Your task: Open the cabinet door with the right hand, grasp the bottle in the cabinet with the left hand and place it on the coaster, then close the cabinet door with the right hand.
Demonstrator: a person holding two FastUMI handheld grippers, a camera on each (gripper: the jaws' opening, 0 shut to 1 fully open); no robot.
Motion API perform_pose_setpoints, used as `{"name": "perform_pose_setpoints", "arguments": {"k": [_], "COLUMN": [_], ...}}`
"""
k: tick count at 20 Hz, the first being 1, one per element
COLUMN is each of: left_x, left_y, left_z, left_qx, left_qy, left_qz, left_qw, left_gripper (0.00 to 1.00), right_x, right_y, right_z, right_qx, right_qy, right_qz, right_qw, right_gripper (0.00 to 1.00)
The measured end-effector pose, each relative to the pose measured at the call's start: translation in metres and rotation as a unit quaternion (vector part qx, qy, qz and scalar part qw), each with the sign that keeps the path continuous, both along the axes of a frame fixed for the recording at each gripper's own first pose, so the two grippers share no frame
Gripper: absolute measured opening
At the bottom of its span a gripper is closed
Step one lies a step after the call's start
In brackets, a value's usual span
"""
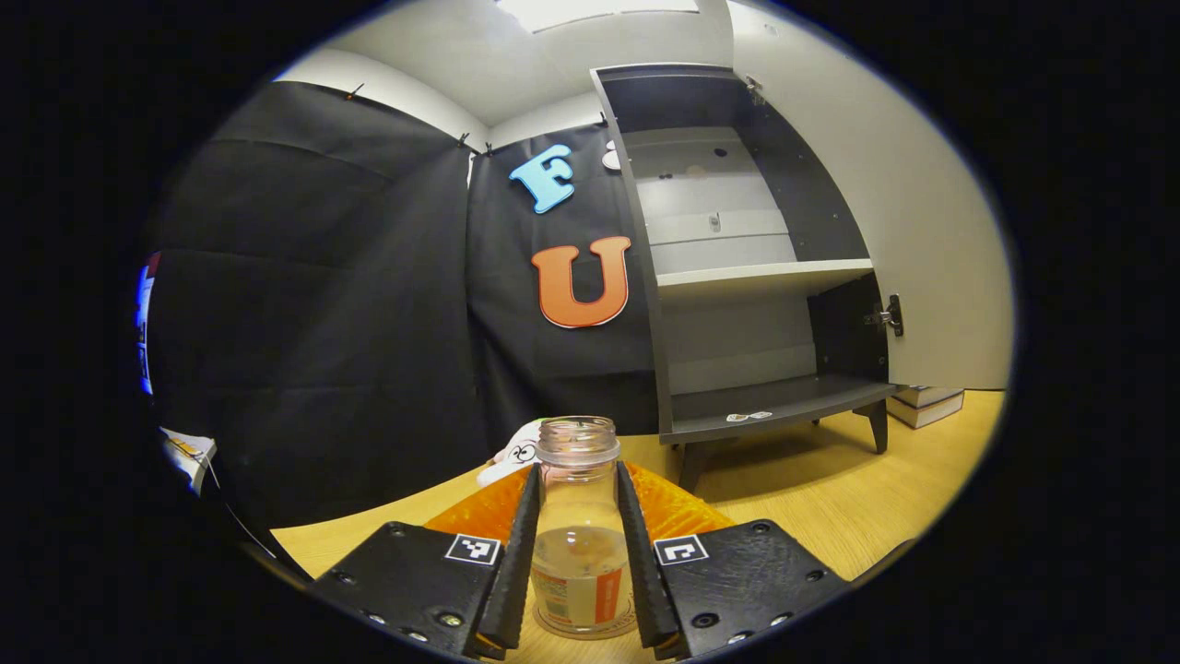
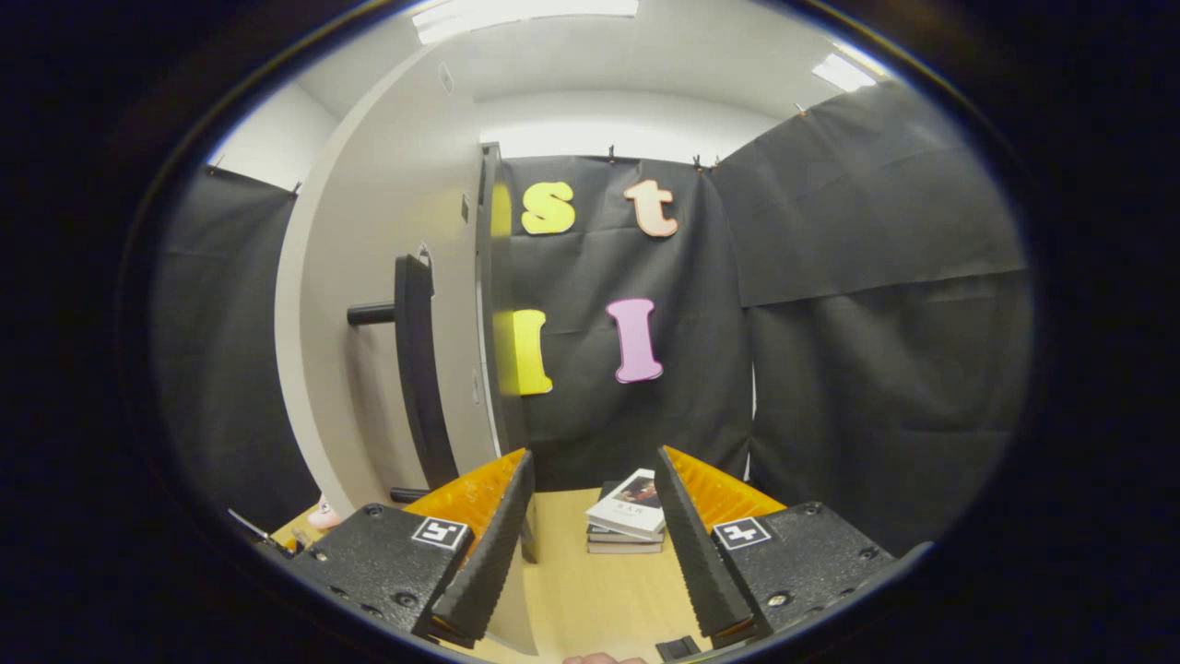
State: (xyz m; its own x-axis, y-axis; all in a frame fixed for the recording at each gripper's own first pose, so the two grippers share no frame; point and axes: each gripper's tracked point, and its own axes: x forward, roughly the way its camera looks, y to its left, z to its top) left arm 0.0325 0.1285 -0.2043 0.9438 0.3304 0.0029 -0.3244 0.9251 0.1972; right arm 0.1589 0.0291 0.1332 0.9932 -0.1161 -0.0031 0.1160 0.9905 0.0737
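A clear, uncapped bottle [image 1: 578, 553] holding a little pale liquid, with an orange-striped label, stands upright between the fingers of my left gripper [image 1: 577, 470]. Both fingers press on its sides. Its base is low over the wooden table [image 1: 830, 498]; what lies under it I cannot tell. The cabinet [image 1: 765, 272] stands open behind it, its shelves bare, its white door [image 1: 922, 231] swung out to the right. In the right gripper view, my right gripper [image 2: 595, 456] is open and holds nothing, just right of the door [image 2: 369, 277] and its dark bar handle [image 2: 415, 369].
A small white object with cartoon eyes [image 1: 514, 454] lies on the table behind the bottle. A stack of books [image 2: 627, 512] sits on the table ahead of the right gripper; the books [image 1: 926, 404] also show below the open door. Black cloth walls surround the booth.
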Motion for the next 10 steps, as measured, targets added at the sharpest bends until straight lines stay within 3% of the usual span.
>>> {"name": "perform_pose_setpoints", "arguments": {"k": [7, 8, 10], "left_x": [0.0026, 0.0027, 0.0021], "left_y": [0.0041, 0.0053, 0.0046], "left_z": [-0.0029, -0.0032, -0.0028], "left_qx": [-0.017, -0.018, -0.023], "left_qy": [0.013, 0.015, 0.019], "left_qz": [-0.003, -0.002, -0.003], "left_qw": [1.000, 1.000, 1.000], "left_gripper": [0.56, 0.70, 0.77], "right_x": [0.0000, 0.0003, 0.0004], "right_y": [0.0008, 0.0005, 0.0004], "right_z": [-0.0020, -0.0021, -0.0025], "right_qx": [0.007, 0.007, 0.009], "right_qy": [-0.001, -0.001, -0.001], "right_qz": [0.001, 0.002, 0.002], "right_qw": [1.000, 1.000, 1.000], "right_gripper": [0.83, 0.83, 0.83]}}
